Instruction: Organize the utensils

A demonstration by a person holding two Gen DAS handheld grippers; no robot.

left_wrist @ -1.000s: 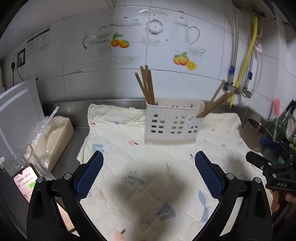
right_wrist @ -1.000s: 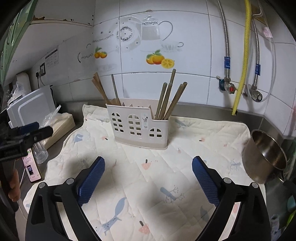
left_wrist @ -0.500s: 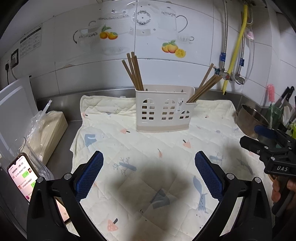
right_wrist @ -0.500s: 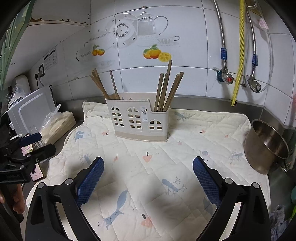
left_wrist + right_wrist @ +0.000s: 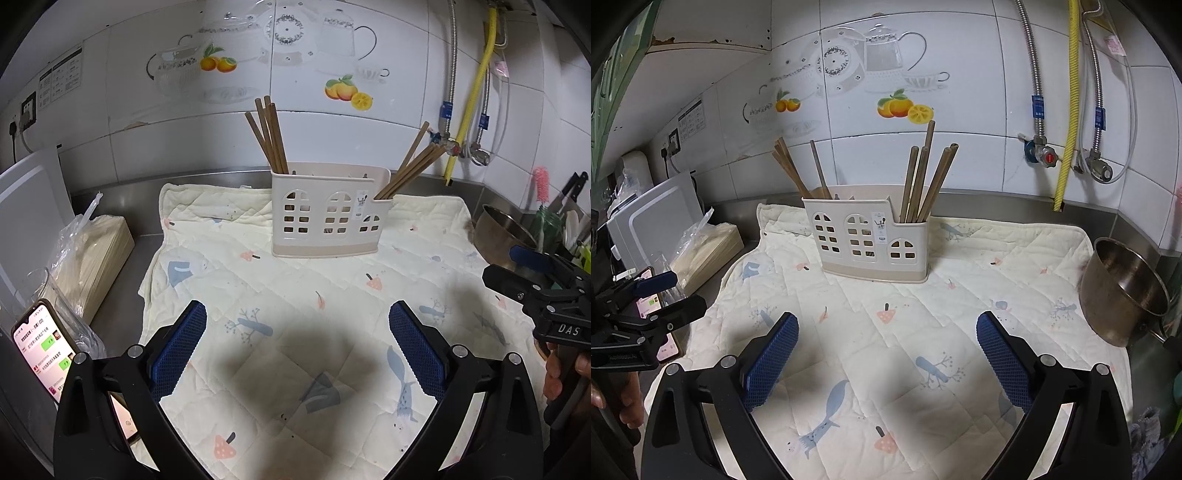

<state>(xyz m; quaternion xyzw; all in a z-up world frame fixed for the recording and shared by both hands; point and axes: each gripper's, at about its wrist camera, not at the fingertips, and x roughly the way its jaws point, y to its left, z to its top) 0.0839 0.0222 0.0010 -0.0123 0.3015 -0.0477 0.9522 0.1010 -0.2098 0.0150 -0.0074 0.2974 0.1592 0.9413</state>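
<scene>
A beige plastic utensil holder (image 5: 328, 218) (image 5: 870, 242) stands on a patterned cloth (image 5: 295, 314) (image 5: 905, 332) near the wall. Brown chopsticks stand in its left end (image 5: 267, 136) (image 5: 792, 171) and in its right end (image 5: 410, 168) (image 5: 923, 181). My left gripper (image 5: 297, 347) is open and empty, above the cloth in front of the holder; it also shows at the left of the right wrist view (image 5: 661, 295). My right gripper (image 5: 886, 354) is open and empty above the cloth; it shows at the right of the left wrist view (image 5: 532, 273).
A steel bowl (image 5: 1123, 291) (image 5: 502, 236) sits at the cloth's right edge. A phone (image 5: 44, 354), a glass (image 5: 40, 291) and a bagged box (image 5: 92, 254) stand on the left. Pipes and valves (image 5: 1049, 155) run down the tiled wall.
Both grippers have pulled back a little from the holder and stayed open. The holder has drifted in the views as the cameras shifted.
</scene>
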